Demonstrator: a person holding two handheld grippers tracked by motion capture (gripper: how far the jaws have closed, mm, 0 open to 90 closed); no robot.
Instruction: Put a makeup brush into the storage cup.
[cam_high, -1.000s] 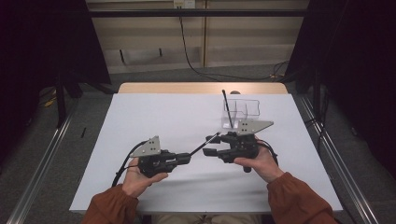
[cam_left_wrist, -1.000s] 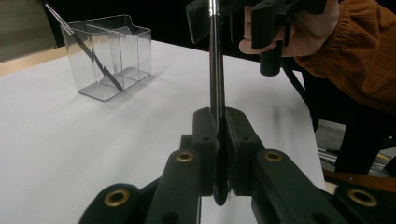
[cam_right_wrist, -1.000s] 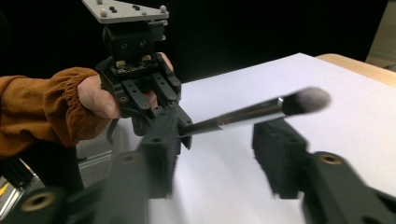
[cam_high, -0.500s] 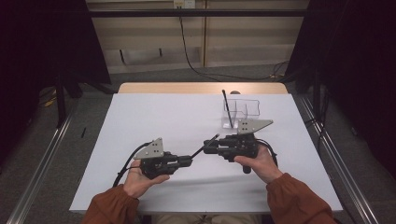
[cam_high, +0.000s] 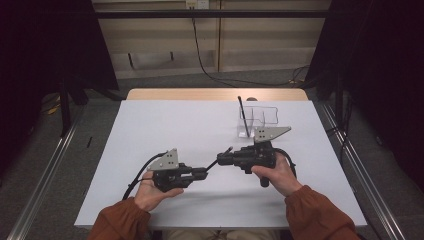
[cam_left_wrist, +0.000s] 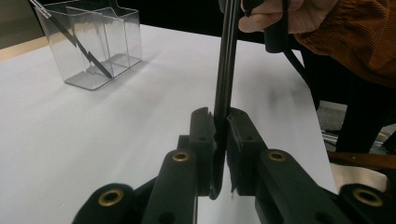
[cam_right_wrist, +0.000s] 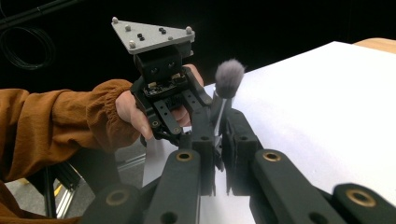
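White table (cam_high: 150, 130) amid dark room, both grippers clamped on one brush (cam_right_wrist: 228, 79).

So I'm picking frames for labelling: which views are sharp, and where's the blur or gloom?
High view: white table evenly lit, surroundings dark. Left gripper view: brush handle and clear organiser crisp, near jaws soft. Right gripper view: brush tip slightly soft, background black.

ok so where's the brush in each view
High view: brush spans from left gripper to right gripper, low centre.
Left gripper view: its black handle rises from the jaws, centre.
Right gripper view: its grey bristles stand above the jaws, centre.
Shared landmark: the left gripper clamping the handle.
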